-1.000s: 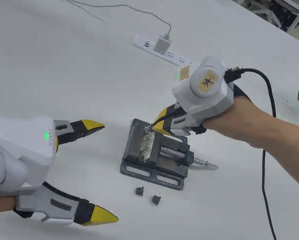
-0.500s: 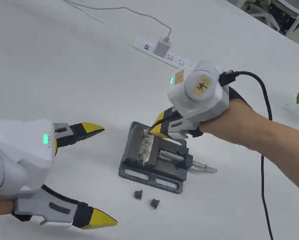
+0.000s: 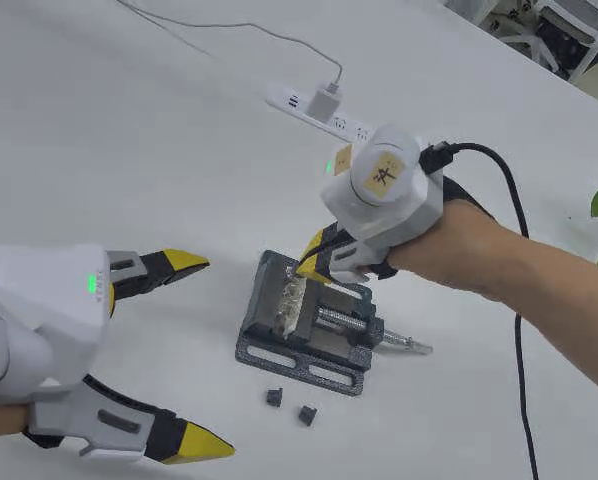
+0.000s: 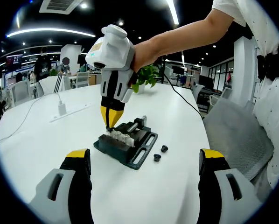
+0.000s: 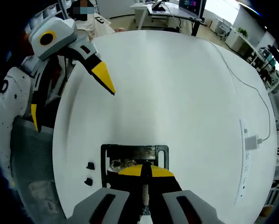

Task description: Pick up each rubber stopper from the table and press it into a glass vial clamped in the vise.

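Left gripper (image 3: 194,352), white body with black jaws and yellow tips, is nearest, toward the table's near edge. Its jaws are spread wide with only bare white table (image 3: 129,150) between them. Its tips hover above the surface.

Two small black rubber stoppers (image 3: 290,405) lie loose on the table just beside the vise, on its near-edge side. They are close together but apart, and neither gripper touches them.

Dark grey metal bench vise (image 3: 304,355) stands flat in the middle of the table, its screw handle pointing toward the right edge. Clamped between its jaws is a short row of clear glass vials (image 3: 291,298), upright. The right gripper view shows two round open mouths (image 5: 122,164); the rest of the row is hidden under the tips, so I cannot count them.

Right gripper (image 3: 309,262) points down over the vials. Its jaws are closed to a thin slit, with the tips at the row — whether a stopper is pinched there I cannot tell.

White power strip (image 3: 319,108) with a plugged charger lies toward the far edge.
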### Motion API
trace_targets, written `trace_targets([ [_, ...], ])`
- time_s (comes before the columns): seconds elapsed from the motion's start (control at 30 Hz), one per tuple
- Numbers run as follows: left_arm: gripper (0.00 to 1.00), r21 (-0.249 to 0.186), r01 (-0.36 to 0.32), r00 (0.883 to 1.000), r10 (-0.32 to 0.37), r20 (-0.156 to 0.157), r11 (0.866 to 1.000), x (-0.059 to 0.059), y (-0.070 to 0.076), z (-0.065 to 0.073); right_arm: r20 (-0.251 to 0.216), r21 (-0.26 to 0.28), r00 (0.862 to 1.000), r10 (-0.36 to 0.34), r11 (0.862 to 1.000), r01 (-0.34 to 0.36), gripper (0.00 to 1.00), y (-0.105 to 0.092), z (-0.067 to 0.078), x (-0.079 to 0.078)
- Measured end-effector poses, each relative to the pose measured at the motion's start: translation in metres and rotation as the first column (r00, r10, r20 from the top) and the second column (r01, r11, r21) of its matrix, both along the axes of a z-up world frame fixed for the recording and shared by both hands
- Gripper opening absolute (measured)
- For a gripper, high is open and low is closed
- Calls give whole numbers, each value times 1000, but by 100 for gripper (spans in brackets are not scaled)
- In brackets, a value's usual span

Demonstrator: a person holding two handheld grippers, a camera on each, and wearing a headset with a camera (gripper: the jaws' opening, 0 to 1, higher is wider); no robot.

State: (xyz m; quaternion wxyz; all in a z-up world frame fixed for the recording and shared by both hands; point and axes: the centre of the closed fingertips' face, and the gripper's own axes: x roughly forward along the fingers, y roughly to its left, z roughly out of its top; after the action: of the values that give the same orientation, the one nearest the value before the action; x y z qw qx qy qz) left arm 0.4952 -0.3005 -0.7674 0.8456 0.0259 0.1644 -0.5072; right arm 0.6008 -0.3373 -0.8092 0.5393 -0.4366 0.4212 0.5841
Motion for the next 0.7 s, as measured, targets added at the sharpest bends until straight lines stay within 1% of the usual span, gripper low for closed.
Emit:
trace_targets([
  [0.2,96,-1,-3,1000,3,2,1000,1,0,0,1,4,1000,1,1000,-1,0,0,-1,0],
  [0.3,95,-2,1,1000,-1,3,1000,2,-1,1,13,-2,1000,10,1000,-10,0,0,-1,-1],
  [0.4,95,-6,0,1000,0,3,1000,3,-2,1,23,2,1000,15,1000,-15,0,-1,-2,-1],
  [0.5,95,-5,1,1000,-1,4,1000,3,-2,1,12,-10,1000,-8,1000,8,0,0,-2,0],
  [0.6,95,-3,3,1000,-3,4,1000,3,-3,1,11,-19,1000,27,999,-26,0,0,-2,-1],
  [0.7,95,-2,1,1000,-1,4,1000,4,-2,1,3,-18,1000,21,1000,-21,0,-1,-2,-1],
])
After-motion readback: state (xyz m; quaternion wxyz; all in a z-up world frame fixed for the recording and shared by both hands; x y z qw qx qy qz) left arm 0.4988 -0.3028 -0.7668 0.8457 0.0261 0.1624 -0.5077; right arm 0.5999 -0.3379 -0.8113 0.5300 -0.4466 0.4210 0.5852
